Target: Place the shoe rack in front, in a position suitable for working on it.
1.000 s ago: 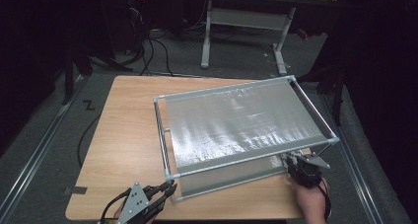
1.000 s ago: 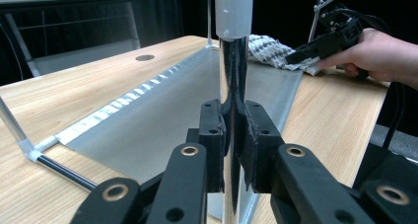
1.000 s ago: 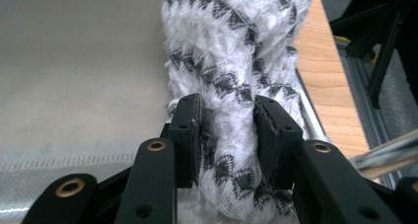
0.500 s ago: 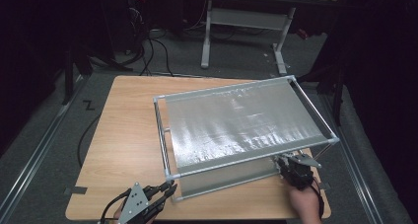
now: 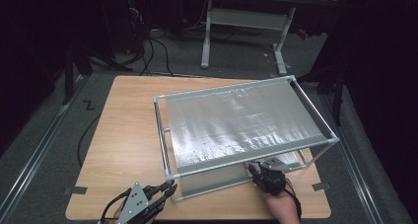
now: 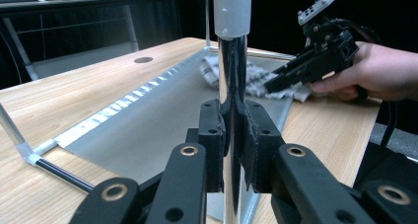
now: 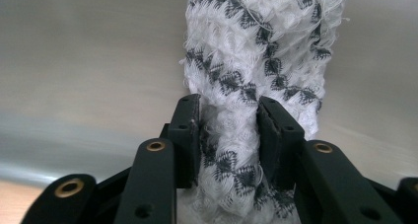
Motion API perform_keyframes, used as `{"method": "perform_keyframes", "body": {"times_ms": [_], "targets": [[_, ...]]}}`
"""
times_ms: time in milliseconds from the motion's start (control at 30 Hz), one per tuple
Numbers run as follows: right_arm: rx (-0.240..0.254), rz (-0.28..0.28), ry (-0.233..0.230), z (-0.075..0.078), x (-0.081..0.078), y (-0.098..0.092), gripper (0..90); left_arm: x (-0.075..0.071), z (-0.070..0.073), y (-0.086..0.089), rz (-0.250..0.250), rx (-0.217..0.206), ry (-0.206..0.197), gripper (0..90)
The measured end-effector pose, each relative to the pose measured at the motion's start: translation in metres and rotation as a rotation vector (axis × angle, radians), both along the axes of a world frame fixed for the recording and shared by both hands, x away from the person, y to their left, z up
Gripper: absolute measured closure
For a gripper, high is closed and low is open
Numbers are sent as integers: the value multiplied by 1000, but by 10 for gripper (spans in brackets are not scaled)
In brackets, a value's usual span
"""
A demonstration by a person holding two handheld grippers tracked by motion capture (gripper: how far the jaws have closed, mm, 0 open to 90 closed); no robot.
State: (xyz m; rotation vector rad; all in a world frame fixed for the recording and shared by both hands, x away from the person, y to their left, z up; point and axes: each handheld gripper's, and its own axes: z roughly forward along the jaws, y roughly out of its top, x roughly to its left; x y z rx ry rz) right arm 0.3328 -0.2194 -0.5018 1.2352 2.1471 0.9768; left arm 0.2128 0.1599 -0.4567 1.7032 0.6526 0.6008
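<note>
Left gripper (image 6: 231, 135) was clamped tight on the rack's chrome corner post (image 6: 231, 71), bracing it. Farther in, right gripper (image 7: 227, 135) pinched a bunched patterned cloth (image 7: 256, 61) on the lower steel shelf (image 6: 148, 130); its jaws had just been opening, so the loosening hold could shed the cloth mid-wipe.

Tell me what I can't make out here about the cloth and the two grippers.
- Cloth: in the high view it lies hidden under the rack's top shelf; the right gripper view cuts it off at the top edge.
- Right gripper: high view, jaw tips hidden under the shelf edge.
- Left gripper: the post it clamps runs off the bottom of its view, and its lower end is unseen.
</note>
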Motion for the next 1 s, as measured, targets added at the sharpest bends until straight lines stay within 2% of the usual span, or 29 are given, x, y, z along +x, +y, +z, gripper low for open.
{"method": "perform_keyframes", "body": {"times_ms": [33,67,100,133,167,200,233,267,300,333,467,533,600,633,700,733,767,833,867,900,933,967,1000], "targets": [[1,11,7,0,-3,8,636,0,0,0,0,0,0,800],[-12,47,-7,0,-4,15,637,0,0,0,0,0,0,800],[-12,47,-7,0,-4,15,637,0,0,0,0,0,0,800],[-21,90,-7,-1,-10,33,637,0,0,0,0,0,0,800],[-21,90,-7,-1,-10,33,637,0,0,0,-1,-1,1,800],[-44,138,-18,-1,-17,51,638,0,0,0,0,0,1,800],[-44,138,-18,-1,-17,51,638,0,0,0,0,0,1,800],[-49,184,-26,-2,-23,68,638,0,0,0,1,1,1,800],[-49,184,-26,-2,-23,68,638,0,0,0,1,1,1,800],[-58,230,-31,-1,-29,84,638,0,0,0,2,1,1,800],[-67,310,-34,0,-40,111,640,0,0,0,3,0,2,800],[-65,329,-40,-1,-42,117,640,0,0,0,3,-1,1,800],[-68,369,-54,-1,-46,131,643,0,0,0,3,-1,2,801],[-68,369,-54,-1,-46,131,643,0,0,0,3,-1,1,801],[-55,362,-24,0,-52,141,646,0,0,0,3,-1,2,801],[-62,393,-46,-1,-54,148,651,0,0,0,3,-1,2,801],[-60,390,-29,0,-58,153,654,-1,0,0,2,0,0,800],[-68,411,-39,1,-60,156,656,-1,0,0,2,2,0,801],[-67,441,-48,2,-65,163,662,-1,0,-1,2,3,1,800],[-67,441,-48,2,-65,163,662,-1,0,-1,2,3,1,801],[-56,474,-58,2,-70,169,663,-1,0,-1,3,3,0,801],[-56,474,-58,2,-70,169,663,-1,0,-1,3,3,0,800],[-48,507,-51,3,-74,173,662,-1,0,-1,2,2,0,800]]}}
